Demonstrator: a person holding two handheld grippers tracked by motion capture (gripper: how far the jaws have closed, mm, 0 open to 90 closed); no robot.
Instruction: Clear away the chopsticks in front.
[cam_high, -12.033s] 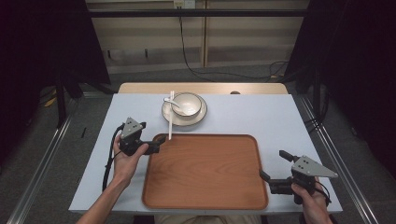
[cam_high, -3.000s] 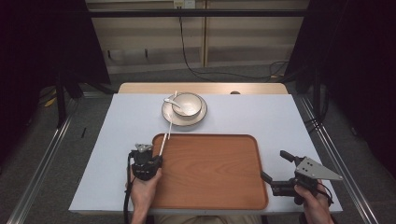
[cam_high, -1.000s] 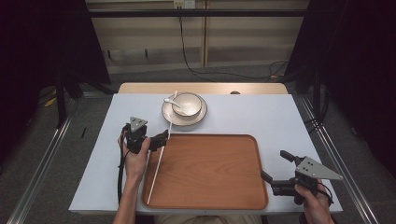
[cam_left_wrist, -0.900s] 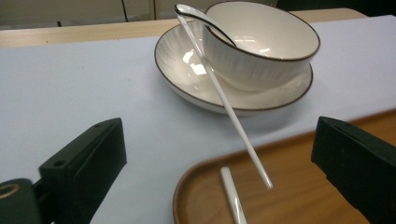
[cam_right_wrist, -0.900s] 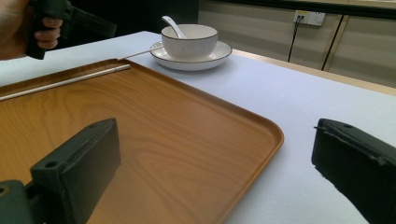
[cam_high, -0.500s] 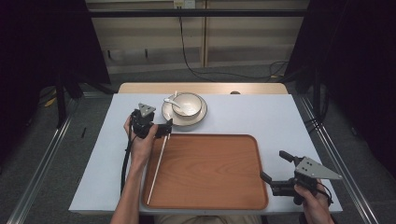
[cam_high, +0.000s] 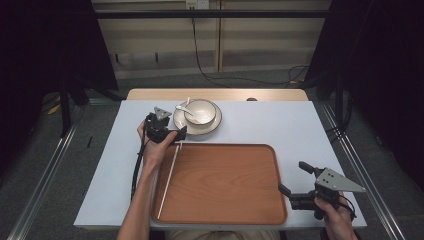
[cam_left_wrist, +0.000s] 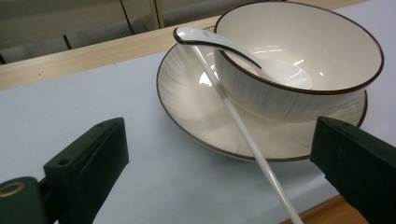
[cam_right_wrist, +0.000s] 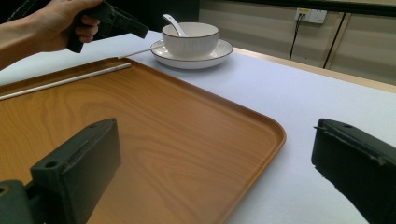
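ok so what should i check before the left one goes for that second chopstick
1. Left gripper open: ok, its fingers stand wide apart.
2. Second chopstick lined up: ok, it runs between the fingers and touches neither.
3. How it rests: ok, upper end on the plate, lower end toward the tray.
4. Spoon clear of it: cannot tell, the spoon's handle tip sits right over the chopstick's upper end.
5. First chopstick placed: ok, it lies along the tray's left side.
6. Right gripper out of the way: ok, open at the tray's near right corner.
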